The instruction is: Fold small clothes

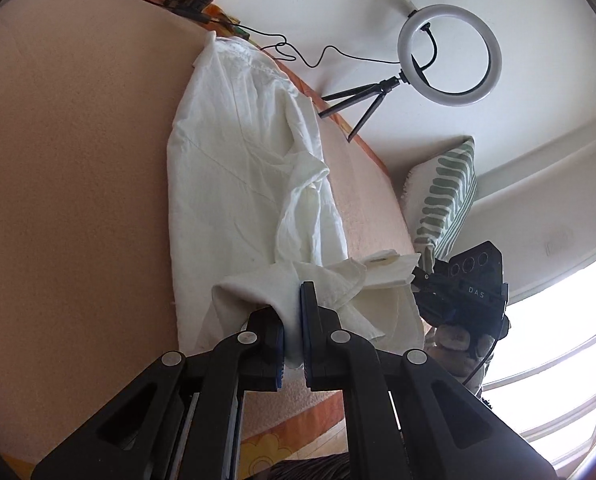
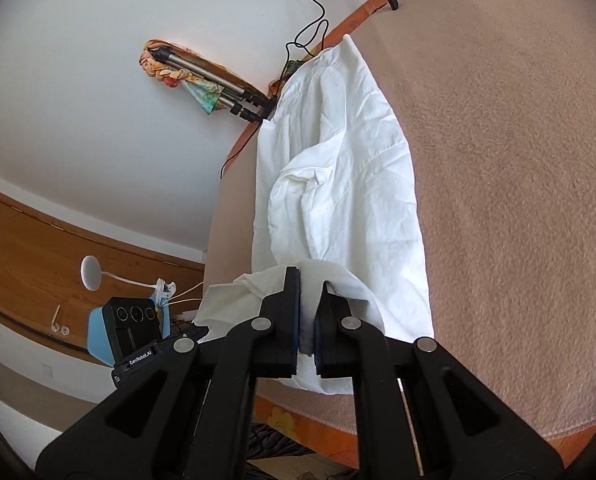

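Note:
A white shirt (image 1: 234, 152) lies lengthwise on a pinkish-beige blanket (image 1: 78, 160), its sides folded inward. My left gripper (image 1: 292, 312) is shut on the near hem of the white shirt, with cloth bunched between its blue pads. In the right wrist view the same white shirt (image 2: 346, 152) stretches away from me, and my right gripper (image 2: 308, 300) is shut on the other near corner of its hem. The near edge is lifted off the blanket (image 2: 518, 200) between the two grippers. The right gripper's body (image 1: 470, 292) shows at the right in the left view, and the left one (image 2: 134, 332) at the left in the right view.
A ring light on a small tripod (image 1: 446, 56) stands beyond the blanket's far edge, with a black cable (image 1: 298, 52) trailing along it. A green-striped cushion (image 1: 446, 200) leans at the right. Folded tripod legs (image 2: 218, 84) lie at the far left. A window (image 1: 558, 340) is at the right.

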Available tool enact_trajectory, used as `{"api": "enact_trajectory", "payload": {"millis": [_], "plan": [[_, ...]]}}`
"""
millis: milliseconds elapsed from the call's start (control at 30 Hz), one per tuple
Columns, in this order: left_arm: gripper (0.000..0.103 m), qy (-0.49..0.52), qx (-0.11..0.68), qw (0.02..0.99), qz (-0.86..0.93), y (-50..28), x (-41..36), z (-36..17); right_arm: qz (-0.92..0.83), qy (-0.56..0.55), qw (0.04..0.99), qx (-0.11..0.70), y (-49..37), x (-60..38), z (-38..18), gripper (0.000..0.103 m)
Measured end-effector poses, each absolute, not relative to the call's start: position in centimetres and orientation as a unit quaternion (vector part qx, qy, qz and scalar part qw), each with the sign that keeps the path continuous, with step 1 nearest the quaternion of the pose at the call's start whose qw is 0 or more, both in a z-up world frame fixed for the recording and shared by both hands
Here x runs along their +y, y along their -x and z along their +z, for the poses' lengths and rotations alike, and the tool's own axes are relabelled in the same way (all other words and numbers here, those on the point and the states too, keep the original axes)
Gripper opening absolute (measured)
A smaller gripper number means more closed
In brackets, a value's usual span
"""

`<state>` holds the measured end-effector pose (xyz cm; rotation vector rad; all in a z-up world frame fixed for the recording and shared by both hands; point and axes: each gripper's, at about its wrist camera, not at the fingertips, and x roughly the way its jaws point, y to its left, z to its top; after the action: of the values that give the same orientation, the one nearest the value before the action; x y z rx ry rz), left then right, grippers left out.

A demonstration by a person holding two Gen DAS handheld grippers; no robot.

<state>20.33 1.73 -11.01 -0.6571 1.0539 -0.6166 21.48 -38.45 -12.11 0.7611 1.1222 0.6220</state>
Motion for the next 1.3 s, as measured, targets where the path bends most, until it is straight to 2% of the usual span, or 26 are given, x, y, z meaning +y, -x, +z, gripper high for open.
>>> {"api": "enact_trajectory", "payload": {"millis": [267,500,533,600,633,667,700,900,967,1033,1133,1200,1300], "plan": [[0.005,0.300,0.505,0.765,-0.263,-22.2,1.0,-13.1,0.255,-0.346,0.727,0.535,-24.1,-38.2,-15.4,0.007],[0.008,0.292,0.505,0.769,-0.261,-22.8,1.1,-12.8,0.266,-0.330,0.731,0.535,-25.0,-37.9,-14.8,0.010],[0.011,0.287,0.502,0.773,-0.260,-22.9,1.1,-12.4,0.267,-0.324,0.734,0.534,-25.0,-37.8,-14.5,0.012],[0.020,0.275,0.490,0.786,-0.258,-22.8,1.0,-11.5,0.273,-0.317,0.742,0.525,-24.8,-38.0,-13.7,0.024],[0.033,0.273,0.476,0.795,-0.260,-22.7,1.2,-10.9,0.274,-0.313,0.749,0.516,-24.6,-38.2,-13.2,0.038],[0.040,0.269,0.462,0.805,-0.258,-22.5,1.4,-10.2,0.272,-0.308,0.759,0.505,-24.4,-38.4,-12.5,0.051],[0.041,0.266,0.450,0.814,-0.255,-22.4,1.7,-9.6,0.271,-0.304,0.767,0.495,-24.3,-38.7,-12.0,0.054],[0.041,0.204,0.407,0.849,-0.269,-20.5,2.3,-6.8,0.304,-0.233,0.804,0.455,-22.2,-37.8,-8.4,0.053],[0.040,0.165,0.401,0.859,-0.272,-19.7,1.6,-6.5,0.328,-0.191,0.807,0.452,-21.2,-36.2,-7.8,0.044],[0.039,0.147,0.410,0.855,-0.282,-19.4,0.6,-7.1,0.334,-0.135,0.814,0.456,-20.4,-34.2,-7.7,0.039],[0.037,0.108,0.437,0.851,-0.272,-19.7,-1.0,-8.7,0.280,-0.053,0.844,0.454,-20.0,-32.2,-8.3,0.039],[0.032,0.097,0.444,0.848,-0.272,-19.9,-1.4,-9.4,0.246,-0.039,0.858,0.450,-20.3,-32.7,-8.6,0.040],[0.028,0.084,0.450,0.849,-0.265,-20.3,-2.0,-10.2,0.188,-0.020,0.877,0.442,-21.0,-34.3,-9.1,0.047]]}}
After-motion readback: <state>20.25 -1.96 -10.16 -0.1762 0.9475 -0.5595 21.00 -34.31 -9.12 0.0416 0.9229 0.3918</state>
